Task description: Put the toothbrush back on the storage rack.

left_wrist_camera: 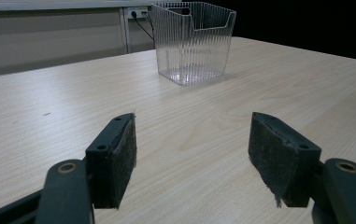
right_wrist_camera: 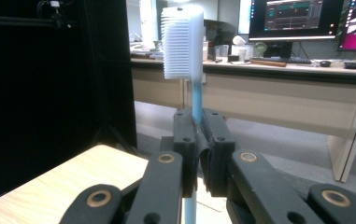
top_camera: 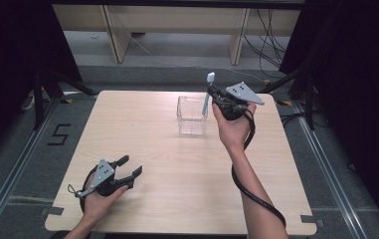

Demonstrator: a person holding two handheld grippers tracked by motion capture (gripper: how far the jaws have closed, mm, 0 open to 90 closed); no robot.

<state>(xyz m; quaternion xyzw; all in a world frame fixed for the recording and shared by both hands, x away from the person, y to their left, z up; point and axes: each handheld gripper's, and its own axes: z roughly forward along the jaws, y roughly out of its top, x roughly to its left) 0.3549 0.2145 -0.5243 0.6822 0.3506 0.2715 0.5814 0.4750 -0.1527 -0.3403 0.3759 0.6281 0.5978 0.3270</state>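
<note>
A clear ribbed plastic box [top_camera: 192, 115] stands open-topped on the far middle of the wooden table [top_camera: 142, 124]; it also shows ahead in the left gripper view [left_wrist_camera: 193, 42]. My right gripper [top_camera: 214, 95] is held up just right of the box, shut on a toothbrush [top_camera: 208, 92] with a light blue handle and white head [right_wrist_camera: 182, 42]. The toothbrush stands upright, head up, with its lower end over the box's right rim. My left gripper [top_camera: 129, 166] rests near the table's front left, open, with nothing between its pads [left_wrist_camera: 119, 154].
Beyond the table's far edge lies grey floor with wooden desk legs [top_camera: 116, 40] and cables [top_camera: 271, 45]. Black tripod legs [top_camera: 43, 84] stand at both far corners. A desk with monitors [right_wrist_camera: 292, 18] is in the right gripper view.
</note>
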